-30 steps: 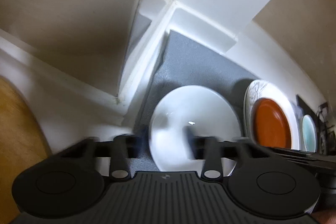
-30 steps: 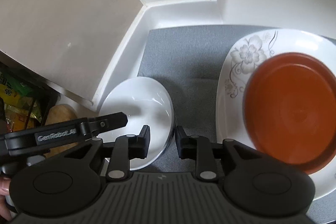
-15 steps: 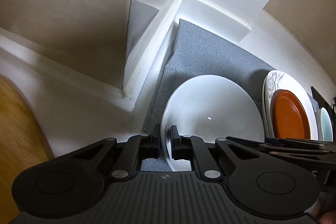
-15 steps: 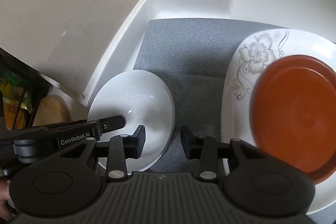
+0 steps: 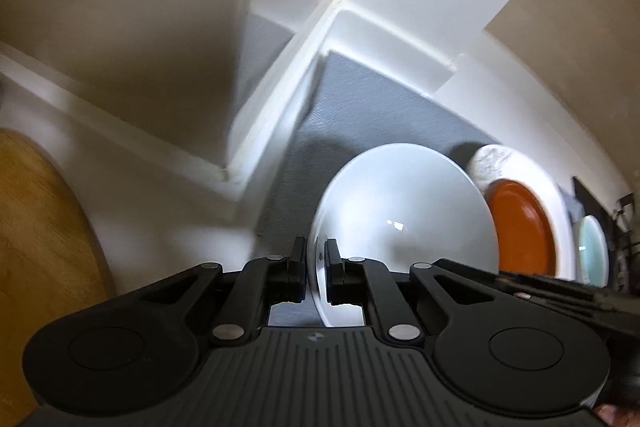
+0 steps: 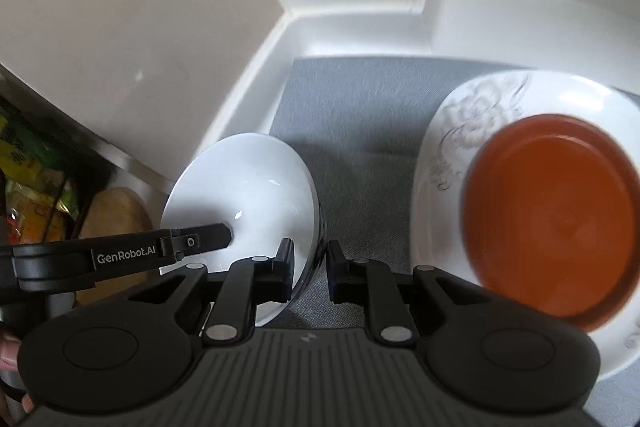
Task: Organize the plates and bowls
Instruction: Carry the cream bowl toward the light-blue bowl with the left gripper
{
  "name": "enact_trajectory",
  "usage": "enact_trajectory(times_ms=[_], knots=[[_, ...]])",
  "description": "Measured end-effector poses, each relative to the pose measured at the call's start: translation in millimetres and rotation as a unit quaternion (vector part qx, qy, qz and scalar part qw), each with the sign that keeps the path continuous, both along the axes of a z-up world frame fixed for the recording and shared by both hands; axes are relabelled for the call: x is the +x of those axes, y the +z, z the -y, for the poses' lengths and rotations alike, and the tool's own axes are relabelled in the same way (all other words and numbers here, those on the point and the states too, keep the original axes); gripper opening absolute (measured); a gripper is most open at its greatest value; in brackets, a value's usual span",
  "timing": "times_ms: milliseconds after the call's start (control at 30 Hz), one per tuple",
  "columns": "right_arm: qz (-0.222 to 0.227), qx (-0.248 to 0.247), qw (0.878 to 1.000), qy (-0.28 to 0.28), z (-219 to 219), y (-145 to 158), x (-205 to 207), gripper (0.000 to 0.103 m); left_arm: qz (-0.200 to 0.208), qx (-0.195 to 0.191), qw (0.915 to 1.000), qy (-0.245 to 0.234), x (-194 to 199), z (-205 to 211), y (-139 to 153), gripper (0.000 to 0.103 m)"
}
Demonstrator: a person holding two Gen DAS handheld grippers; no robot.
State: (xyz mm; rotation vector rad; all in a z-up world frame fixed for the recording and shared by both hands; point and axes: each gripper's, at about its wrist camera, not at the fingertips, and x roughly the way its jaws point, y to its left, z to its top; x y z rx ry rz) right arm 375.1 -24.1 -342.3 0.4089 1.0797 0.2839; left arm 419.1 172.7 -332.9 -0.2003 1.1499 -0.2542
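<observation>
over on the far left a round wooden board (image 5: 36, 259) sits blurred at the edge, and beside it, seen from the right wrist, colourful packets (image 6: 28, 187) are tucked in a dark shelf. next comes the white bowl (image 5: 404, 227), tipped up over the grey mat (image 5: 384, 111) inside the white drawer (image 6: 256, 75). the left gripper (image 5: 316, 267) is clenched on the bowl's rim, one finger inside and one outside. the right gripper (image 6: 308, 267) straddles the bowl's near rim with its jaws parted and a gap on the right side. further right, a flowered white plate (image 6: 452, 147) lies on the mat with an orange dish (image 6: 552, 219) on it. past them a pale green plate (image 5: 592, 255) peeks in.
</observation>
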Motion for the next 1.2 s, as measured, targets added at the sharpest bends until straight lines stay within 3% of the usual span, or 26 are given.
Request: enact_trajectory(times_ms=[300,433,567,733,867,1033,1200], knots=[[0.021,0.016,0.996,-0.088,69,28,-64,0.018,0.026,0.017,0.9962,-0.082,-29,78,37,0.009],[0.025,0.014,0.991,-0.132,124,40,-96,0.018,-0.015,-0.025,0.9934,-0.111,-37,125,38,0.009],[0.042,-0.006,0.984,-0.174,185,53,-118,0.016,-0.046,-0.046,0.9855,-0.157,-36,189,40,0.009],[0.067,-0.045,0.978,-0.191,239,58,-123,0.017,-0.034,-0.014,0.9789,-0.201,-29,265,44,0.009],[0.046,0.002,0.969,-0.241,283,35,-120,0.016,-0.032,0.021,0.9744,-0.222,-20,309,38,0.009],[0.039,-0.01,0.969,-0.242,305,14,-108,0.015,-0.075,0.032,0.9713,-0.223,-3,336,19,0.009],[0.034,-0.023,0.972,-0.233,312,0,-101,0.013,-0.072,0.069,0.9659,-0.239,2,355,12,0.01]])
